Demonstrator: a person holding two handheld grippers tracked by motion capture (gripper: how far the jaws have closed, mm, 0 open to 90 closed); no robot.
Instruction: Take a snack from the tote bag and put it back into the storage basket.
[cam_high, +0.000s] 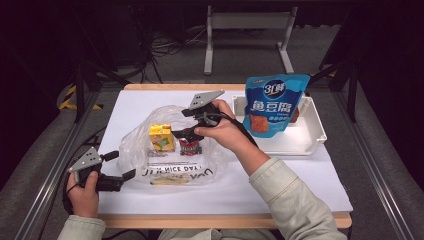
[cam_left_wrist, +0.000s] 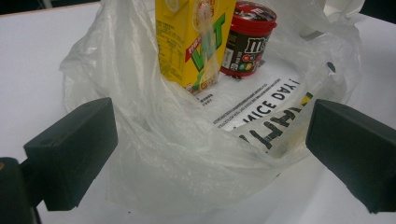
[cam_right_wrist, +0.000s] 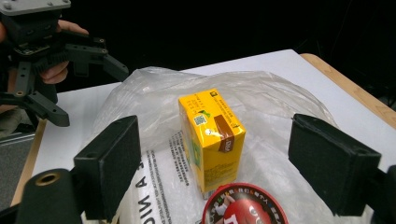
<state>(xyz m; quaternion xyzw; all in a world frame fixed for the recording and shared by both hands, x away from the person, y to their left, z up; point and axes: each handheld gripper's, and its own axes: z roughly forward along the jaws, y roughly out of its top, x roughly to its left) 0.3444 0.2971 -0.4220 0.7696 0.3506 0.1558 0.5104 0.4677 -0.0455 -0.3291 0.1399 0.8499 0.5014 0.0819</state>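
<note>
Left gripper (cam_high: 119, 165) sat near the table's (cam_high: 300, 180) front-left corner, jaws wide — the crumpled rim of the clear plastic bag (cam_high: 170, 165) lay between them, no grip on it. The bag was spread over the table's left-centre part. Inside it stood a yellow drink carton (cam_high: 161, 137), upright, and just beside it a red-lidded M&M's tub (cam_high: 190, 146). Right gripper (cam_high: 192, 122) hovered over the tub from the far side — jaws wide, holding nothing. Near the table's far-right corner, a white tray (cam_high: 310, 135) carried a blue snack pouch (cam_high: 272, 102).
</note>
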